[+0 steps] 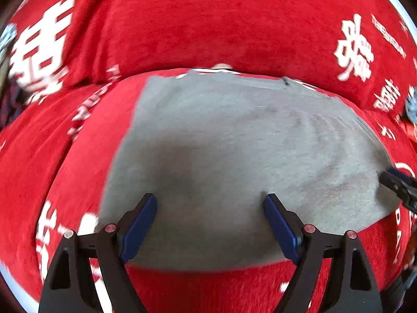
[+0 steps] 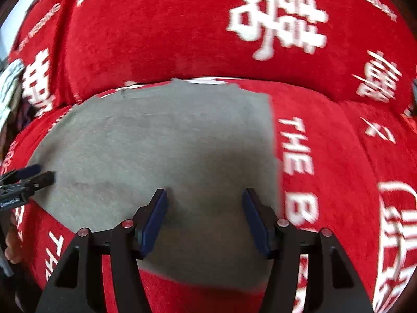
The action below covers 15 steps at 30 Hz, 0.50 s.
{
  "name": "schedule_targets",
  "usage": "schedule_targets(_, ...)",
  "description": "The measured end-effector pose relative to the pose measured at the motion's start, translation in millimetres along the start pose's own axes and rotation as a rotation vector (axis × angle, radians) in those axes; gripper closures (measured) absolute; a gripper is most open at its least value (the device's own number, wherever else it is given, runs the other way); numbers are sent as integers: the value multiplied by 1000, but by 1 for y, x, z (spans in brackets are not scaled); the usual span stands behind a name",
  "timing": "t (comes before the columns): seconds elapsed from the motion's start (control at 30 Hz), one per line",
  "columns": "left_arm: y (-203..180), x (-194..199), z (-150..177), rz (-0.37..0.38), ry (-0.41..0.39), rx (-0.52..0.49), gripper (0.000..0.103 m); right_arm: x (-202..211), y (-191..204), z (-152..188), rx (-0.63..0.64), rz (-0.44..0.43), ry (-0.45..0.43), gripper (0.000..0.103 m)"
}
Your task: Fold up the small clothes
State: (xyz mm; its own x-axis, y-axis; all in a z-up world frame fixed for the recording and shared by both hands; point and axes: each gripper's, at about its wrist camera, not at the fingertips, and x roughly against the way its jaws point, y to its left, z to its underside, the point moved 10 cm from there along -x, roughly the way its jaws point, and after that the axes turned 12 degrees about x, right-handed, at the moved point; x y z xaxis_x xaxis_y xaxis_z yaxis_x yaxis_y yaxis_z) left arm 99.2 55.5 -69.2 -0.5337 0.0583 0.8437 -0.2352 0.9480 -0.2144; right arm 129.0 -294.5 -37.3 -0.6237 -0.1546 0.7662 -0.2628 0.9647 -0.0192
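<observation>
A grey garment [image 1: 234, 161] lies flat on a red cover [image 1: 182, 26] with white lettering, both the left gripper [image 1: 209, 203] and right gripper [image 2: 204, 198] hovering above it with fingers spread, holding nothing.

- A red plush cover [image 1: 208, 26] printed with white characters and white lettering spreads over a cushioned seat and the upright back cushion behind it.
- In the right wrist view the words "THE" and a large "B" run down the cover just beside the cloth's right edge.
- A grey cloth [image 1: 221, 143] lies flat and directly on the seat part of the cover [image 2: 325, 156], spread out as a roughly rectangular sheet.
- The cloth's [image 2: 169, 143] far edge reaches close to the crease where seat meets back cushion.
- Faint wrinkles cross its surface; both views are blurred.
</observation>
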Motion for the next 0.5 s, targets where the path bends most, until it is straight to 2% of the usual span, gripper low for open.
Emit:
schedule_targets(0.07,-4,8,5,35,0,17,18,11,13,2,-4,-28,-27,39)
schedule_targets(0.2,-19,8,18,20,2,3,18,13,50,7,43,-49,-36,39)
schedule_targets(0.27,-25,6,23,-14,-8,-11,18,6,65,12,68,-50,-21,39)
schedule_targets(0.4,-22,-1,29,-62,-1,-18,18,-6,62,21,56,-21,7,39)
schedule_targets(0.5,-20,-1,31,-69,-9,-28,18,-4,51,23,40,-15,6,39)
